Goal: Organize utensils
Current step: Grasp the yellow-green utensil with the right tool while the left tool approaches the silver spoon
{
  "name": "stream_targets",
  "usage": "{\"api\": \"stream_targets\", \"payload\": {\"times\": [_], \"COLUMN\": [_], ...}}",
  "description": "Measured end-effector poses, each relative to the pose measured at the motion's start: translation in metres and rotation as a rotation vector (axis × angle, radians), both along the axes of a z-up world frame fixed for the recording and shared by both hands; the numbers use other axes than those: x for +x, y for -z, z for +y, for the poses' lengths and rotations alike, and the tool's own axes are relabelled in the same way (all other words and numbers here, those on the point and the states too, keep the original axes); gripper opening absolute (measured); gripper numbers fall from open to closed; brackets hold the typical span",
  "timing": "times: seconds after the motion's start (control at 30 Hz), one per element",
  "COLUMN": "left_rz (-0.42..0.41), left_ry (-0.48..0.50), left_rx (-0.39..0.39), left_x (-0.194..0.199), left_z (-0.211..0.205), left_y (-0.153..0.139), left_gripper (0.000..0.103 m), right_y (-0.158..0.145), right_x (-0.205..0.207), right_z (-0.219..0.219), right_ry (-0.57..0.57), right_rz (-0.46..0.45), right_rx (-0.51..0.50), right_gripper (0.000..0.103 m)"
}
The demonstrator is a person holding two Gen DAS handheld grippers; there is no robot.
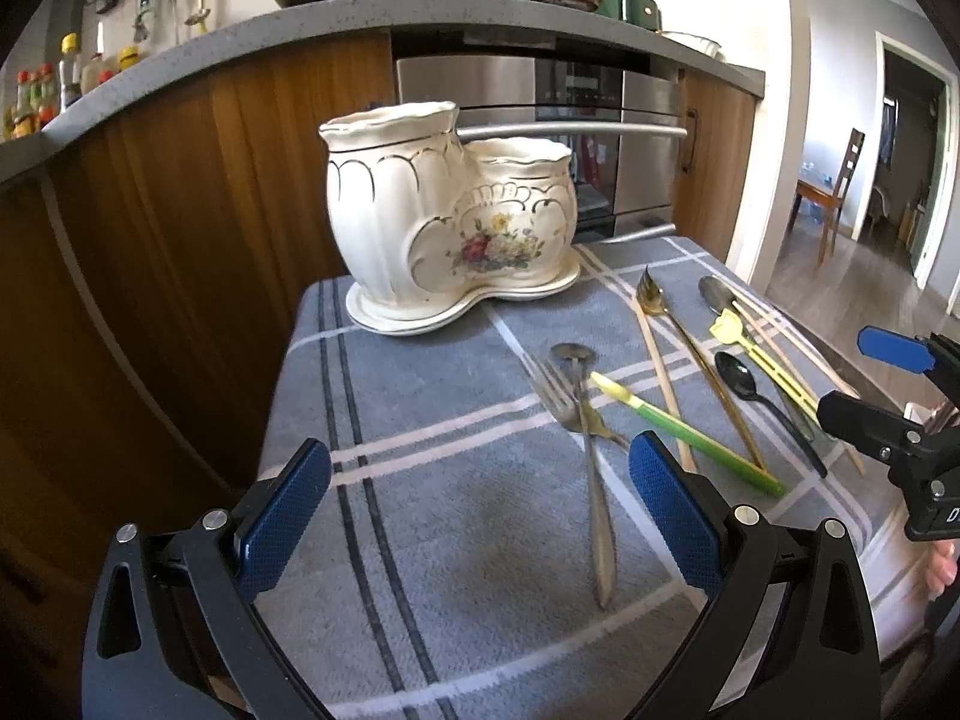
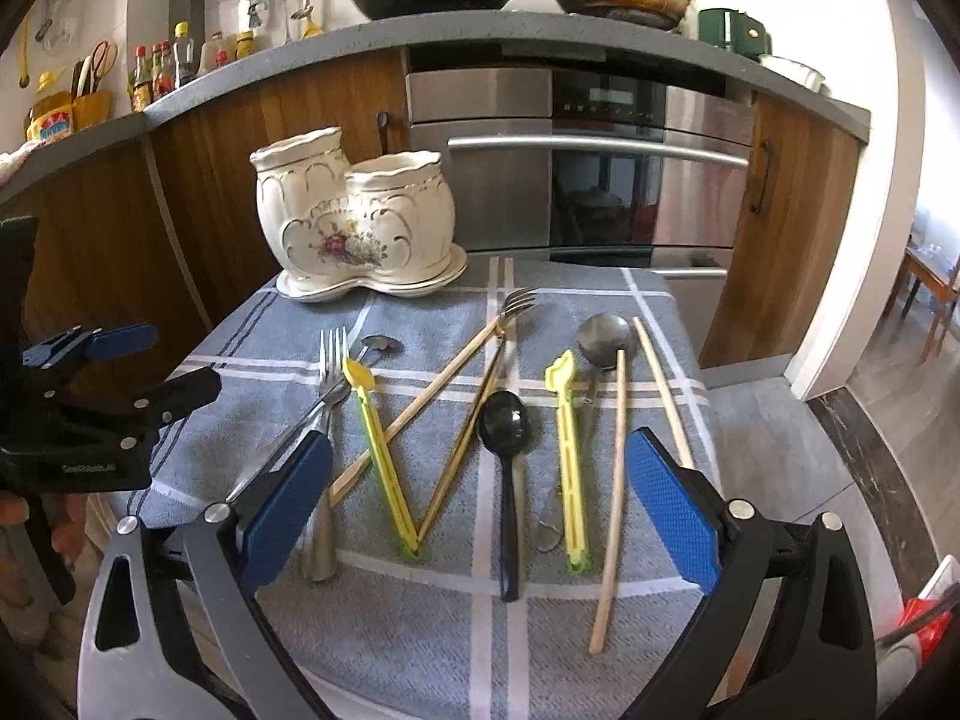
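A white ceramic two-pot utensil holder (image 1: pixel 444 210) (image 2: pixel 354 216) with a flower print stands at the far left of a blue-grey checked cloth (image 1: pixel 450 480) (image 2: pixel 468 630). Several utensils lie loose on the cloth: a silver fork (image 2: pixel 331 366) crossing a silver spoon (image 1: pixel 591 480), two yellow-green sticks (image 2: pixel 384 462) (image 2: pixel 570 468), a gold fork (image 2: pixel 480 408), a black spoon (image 2: pixel 507 462), a steel ladle (image 2: pixel 603 333) and wooden chopsticks (image 2: pixel 612 498). My left gripper (image 1: pixel 480 498) is open and empty above the cloth's near side. My right gripper (image 2: pixel 480 498) is open and empty, over the black spoon.
Wooden cabinets (image 1: pixel 180 180) and a steel oven (image 2: pixel 588 180) stand behind the small table. A grey counter (image 2: pixel 540 30) above carries pans and bottles. The table's right edge (image 2: pixel 708 420) drops to the floor.
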State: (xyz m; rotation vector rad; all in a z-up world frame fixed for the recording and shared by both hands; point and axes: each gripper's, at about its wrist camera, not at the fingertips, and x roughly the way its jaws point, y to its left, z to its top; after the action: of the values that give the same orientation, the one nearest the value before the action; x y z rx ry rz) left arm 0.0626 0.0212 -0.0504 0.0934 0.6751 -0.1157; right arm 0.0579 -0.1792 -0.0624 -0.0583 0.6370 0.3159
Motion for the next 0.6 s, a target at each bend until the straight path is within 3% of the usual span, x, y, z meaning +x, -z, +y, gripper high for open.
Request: {"api": "stream_targets", "payload": {"times": [0.3, 0.6], "left_rz": [-0.013, -0.013], "left_ry": [0.037, 0.058], "left_rx": [0.000, -0.015], "left_x": [0.009, 0.017], "left_z": [0.002, 0.001], "left_y": [0.006, 0.011], "left_gripper": [0.097, 0.095], "right_y": [0.009, 0.014], "right_x": [0.020, 0.031], "right_z": [0.017, 0.026], "right_ry": [-0.046, -0.083], "right_rz": [0.051, 0.092], "right_rx": [-0.007, 0.000], "right_gripper": [0.071, 0.058]}}
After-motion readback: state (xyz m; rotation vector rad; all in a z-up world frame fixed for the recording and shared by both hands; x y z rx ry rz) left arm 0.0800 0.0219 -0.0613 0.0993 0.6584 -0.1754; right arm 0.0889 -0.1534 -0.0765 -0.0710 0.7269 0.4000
